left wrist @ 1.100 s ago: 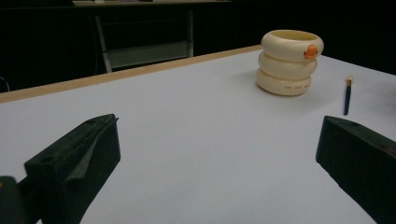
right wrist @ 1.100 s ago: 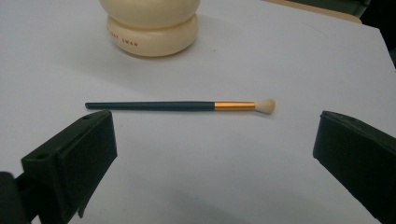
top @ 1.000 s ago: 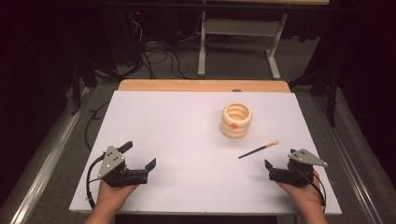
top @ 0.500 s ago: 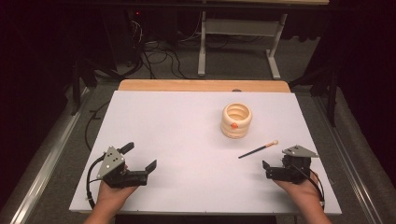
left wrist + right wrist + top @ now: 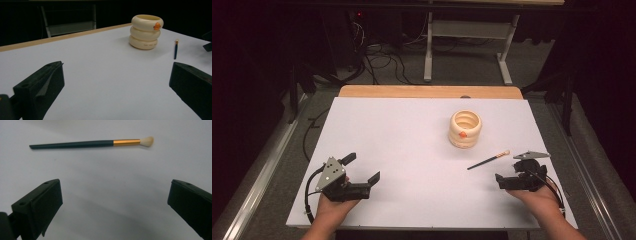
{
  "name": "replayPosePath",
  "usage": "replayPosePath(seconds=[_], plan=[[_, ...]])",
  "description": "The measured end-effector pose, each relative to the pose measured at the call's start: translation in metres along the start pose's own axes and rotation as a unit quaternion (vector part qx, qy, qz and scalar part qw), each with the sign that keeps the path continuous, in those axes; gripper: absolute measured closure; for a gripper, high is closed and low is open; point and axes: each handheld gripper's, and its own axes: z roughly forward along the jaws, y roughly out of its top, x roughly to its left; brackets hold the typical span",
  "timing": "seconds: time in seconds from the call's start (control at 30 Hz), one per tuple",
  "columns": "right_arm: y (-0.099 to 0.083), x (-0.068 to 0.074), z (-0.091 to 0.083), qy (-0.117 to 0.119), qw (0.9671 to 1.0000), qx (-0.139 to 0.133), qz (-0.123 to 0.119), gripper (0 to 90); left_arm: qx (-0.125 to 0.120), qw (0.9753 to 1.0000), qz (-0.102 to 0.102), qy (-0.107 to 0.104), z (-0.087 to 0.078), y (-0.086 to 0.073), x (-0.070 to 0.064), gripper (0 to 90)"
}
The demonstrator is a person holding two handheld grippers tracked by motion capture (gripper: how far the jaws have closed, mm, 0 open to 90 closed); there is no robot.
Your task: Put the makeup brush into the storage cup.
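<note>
- Left gripper (image 5: pixel 362 170): held in the person's left hand (image 5: pixel 329 210) at the near left of the table (image 5: pixel 387 130), well apart from the holder and to its near left. Jaws stand wide apart with only bare table surface between them, as the left gripper view confirms.
- Holder (image 5: pixel 465 129): one cream-coloured cup made of three stacked rings, upright, with a small orange mark on its side. It stands on the right half of the table and serves as the landmark here.
- Brush (image 5: pixel 488 160): one item. It has a slim dark handle, a gold-orange metal band and a short pale bristle tuft. It lies flat on the table, just near and to the right of the holder, touching neither the holder nor a gripper.
- Brush orientation: in the high view the long axis runs diagonally, with the handle end toward the near left and the bristle end toward the far right. In the right gripper view the brush (image 5: pixel 92 143) lies almost crosswise ahead of the jaws, bristles to that view's right.
- Right gripper (image 5: pixel 507 181): held in the person's right hand (image 5: pixel 537 197), near and to the right of the holder, just on the near side of the brush. Jaws stand wide apart, gripping nothing.
- Count: two grippers, one brush, one holder.
</note>
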Motion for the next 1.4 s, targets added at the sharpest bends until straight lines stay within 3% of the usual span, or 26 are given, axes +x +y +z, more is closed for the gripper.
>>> replayPosePath(seconds=[0.3, 0.4, 0.47, 0.87, 1.17, 1.4], plan=[[0.003, 0.003, -0.001, 0.000, 0.9983, 0.052, -0.024, 0.9, 0.000, 1.0000, 0.004, -0.003, 0.000, 0.000, -0.001, 0.6], [0.004, 0.007, 0.001, -0.002, 0.9954, 0.084, -0.046, 0.9, -0.002, 0.9999, 0.011, -0.003, 0.000, 0.001, -0.003, 0.6], [0.005, 0.008, 0.001, -0.003, 0.9946, 0.089, -0.053, 0.8, -0.001, 0.9999, 0.011, -0.004, 0.000, 0.001, -0.003, 0.6], [0.025, 0.022, -0.006, -0.004, 0.9871, 0.143, -0.072, 1.4, -0.004, 1.0000, 0.006, -0.002, -0.001, 0.001, 0.000, 0.6], [0.049, 0.022, -0.006, -0.007, 0.9892, 0.144, -0.030, 0.8, -0.006, 1.0000, 0.008, 0.000, -0.003, 0.000, -0.001, 0.6], [0.068, 0.030, 0.007, 0.002, 0.9920, 0.125, -0.020, 0.9, -0.001, 0.9999, 0.011, -0.004, -0.001, 0.000, -0.002, 0.6]])
